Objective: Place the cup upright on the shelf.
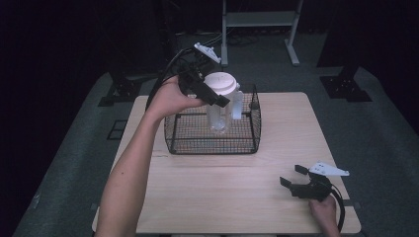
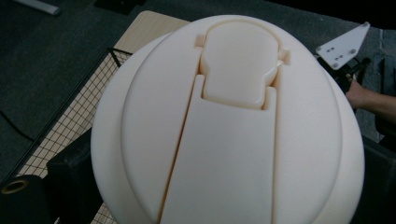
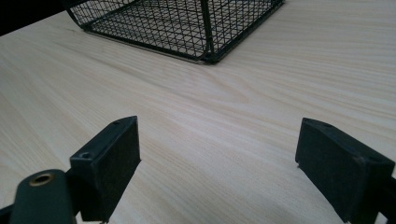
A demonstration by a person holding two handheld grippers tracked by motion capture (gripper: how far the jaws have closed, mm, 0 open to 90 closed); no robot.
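A clear plastic jug (image 1: 220,116) with a round white lid (image 1: 221,83) stands upright inside a black wire basket (image 1: 212,148) at the table's middle back. My left gripper (image 1: 217,96) is shut on the jug just under the lid, coming in from the left. In the left gripper view the cream lid (image 2: 233,130) with its flip spout cover sits very close, and one black jaw shows at its lower left. I cannot tell whether the jug's base touches the basket floor. My right gripper (image 1: 291,175) rests open near the front right of the table, nothing between its jaws (image 3: 217,149).
The wooden table (image 1: 222,197) has bare surface in front of the basket (image 3: 187,28). The basket mesh (image 2: 60,126) lies below the lid. Dark floor and a metal stand leg (image 1: 291,49) lie beyond the table.
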